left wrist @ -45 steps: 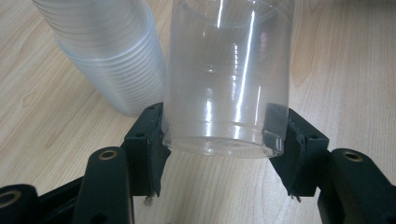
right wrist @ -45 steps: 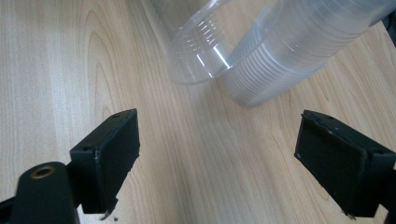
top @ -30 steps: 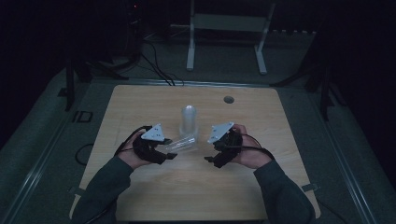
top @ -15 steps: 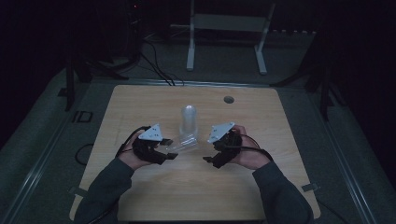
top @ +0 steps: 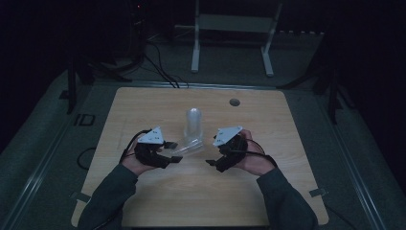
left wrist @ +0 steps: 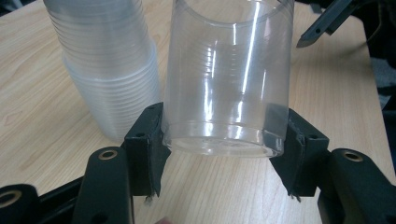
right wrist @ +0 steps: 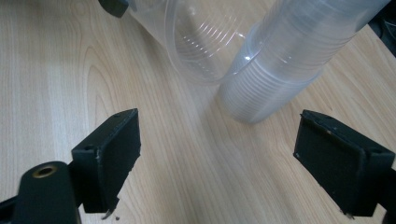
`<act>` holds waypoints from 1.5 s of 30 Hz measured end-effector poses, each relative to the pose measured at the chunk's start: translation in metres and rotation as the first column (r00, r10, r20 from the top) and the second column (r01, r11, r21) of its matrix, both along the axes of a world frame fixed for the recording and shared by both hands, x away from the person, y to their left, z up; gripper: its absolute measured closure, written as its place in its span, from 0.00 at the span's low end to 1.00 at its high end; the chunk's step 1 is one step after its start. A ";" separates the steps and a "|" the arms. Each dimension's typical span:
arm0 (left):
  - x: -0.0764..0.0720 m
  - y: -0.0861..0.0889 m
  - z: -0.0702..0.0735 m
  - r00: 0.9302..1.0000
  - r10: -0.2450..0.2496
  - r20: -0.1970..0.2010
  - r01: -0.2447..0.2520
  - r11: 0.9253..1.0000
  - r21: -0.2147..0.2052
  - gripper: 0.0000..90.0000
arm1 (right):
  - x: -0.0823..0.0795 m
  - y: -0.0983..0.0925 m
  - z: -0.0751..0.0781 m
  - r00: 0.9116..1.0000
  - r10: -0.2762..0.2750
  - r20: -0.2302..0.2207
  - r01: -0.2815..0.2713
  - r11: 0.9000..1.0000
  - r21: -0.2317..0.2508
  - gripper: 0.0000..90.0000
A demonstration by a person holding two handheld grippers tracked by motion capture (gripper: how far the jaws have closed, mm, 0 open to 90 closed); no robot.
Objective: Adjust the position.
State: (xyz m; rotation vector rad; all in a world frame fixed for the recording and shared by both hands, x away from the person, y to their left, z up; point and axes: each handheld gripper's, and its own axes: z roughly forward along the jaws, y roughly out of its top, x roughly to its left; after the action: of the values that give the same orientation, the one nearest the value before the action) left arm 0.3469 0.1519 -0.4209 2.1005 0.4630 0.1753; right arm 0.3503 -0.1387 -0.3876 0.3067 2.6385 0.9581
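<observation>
A clear plastic cup (top: 187, 146) (left wrist: 229, 79) lies tilted just above the wooden table (top: 143, 110). My left gripper (top: 173, 152) (left wrist: 219, 140) is shut on its base, one pad on each side. The cup's open mouth (right wrist: 196, 42) points toward my right gripper. An upside-down stack of clear cups (top: 193, 122) (left wrist: 107, 65) (right wrist: 289, 60) stands on the table just behind the held cup. My right gripper (top: 213, 164) (right wrist: 219, 149) hovers to the right of the cup, open, with bare tabletop between its pads.
A small round hole (top: 234, 102) sits in the table near its far edge. Beyond the table stand a white metal frame (top: 230, 28) and dark cables (top: 158, 67) on the floor. Bare wood lies in front of both hands.
</observation>
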 end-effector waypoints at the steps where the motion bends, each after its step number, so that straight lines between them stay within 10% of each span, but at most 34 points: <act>1: 0.000 0.001 0.000 1.000 0.000 -0.001 0.000 1.000 -0.009 0.46 | 0.000 0.000 0.000 1.000 -0.004 0.000 0.004 1.000 0.005 0.16; 45: -0.002 0.017 0.003 0.999 0.031 0.030 -0.026 0.987 -0.158 0.46 | 0.000 0.005 -0.009 0.997 -0.073 -0.004 0.072 0.968 0.239 0.16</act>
State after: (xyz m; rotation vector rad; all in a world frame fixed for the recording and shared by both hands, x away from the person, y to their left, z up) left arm 0.3446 0.1694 -0.4183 1.9340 0.4725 0.1836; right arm 0.3506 -0.1341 -0.3968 0.4527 2.4895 1.2514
